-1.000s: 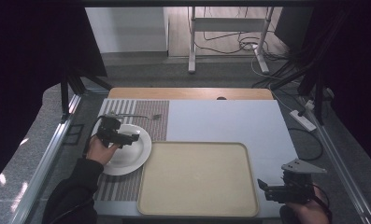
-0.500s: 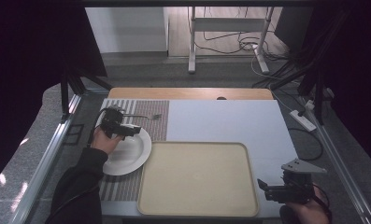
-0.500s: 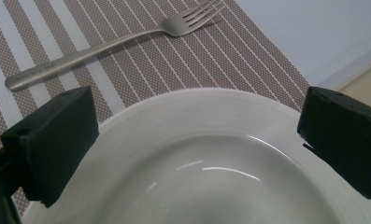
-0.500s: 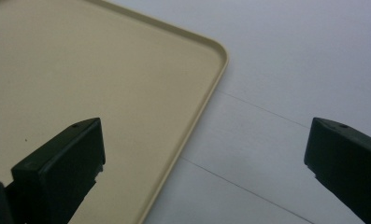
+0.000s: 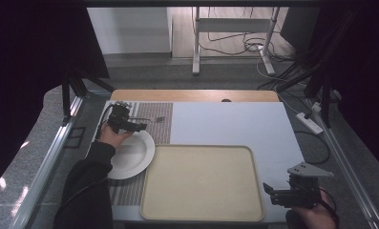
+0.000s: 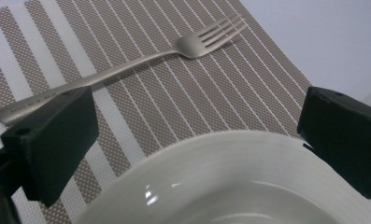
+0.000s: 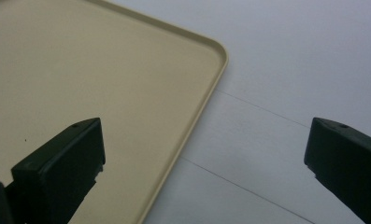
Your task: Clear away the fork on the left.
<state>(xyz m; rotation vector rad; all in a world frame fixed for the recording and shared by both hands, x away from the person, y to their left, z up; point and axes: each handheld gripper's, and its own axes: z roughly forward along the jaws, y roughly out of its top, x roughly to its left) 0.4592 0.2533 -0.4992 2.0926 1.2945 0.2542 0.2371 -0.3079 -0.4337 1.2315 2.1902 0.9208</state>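
Two tools work a white worktop [image 5: 225, 124] set in a dim room of grey floor, trailing cables and metal frame legs. At its left lies a brown-and-white striped placemat [image 5: 158, 112]; a beige tray [image 5: 201, 183] sits centre. The left tool [image 5: 142, 127], jaws spread wide and holding nothing, hovers over the far rim of a white plate [image 5: 130, 155]. Just beyond it, a fork [image 5: 149, 119] lies flat on the placemat, long axis across the worktop, tines pointing right toward the bare white surface. The left gripper view reveals its tines and handle [image 6: 127, 70] clearly, tiny from above. The right tool [image 5: 269, 190], equally wide open and empty, rests near the tray's near right corner [image 7: 218, 51].
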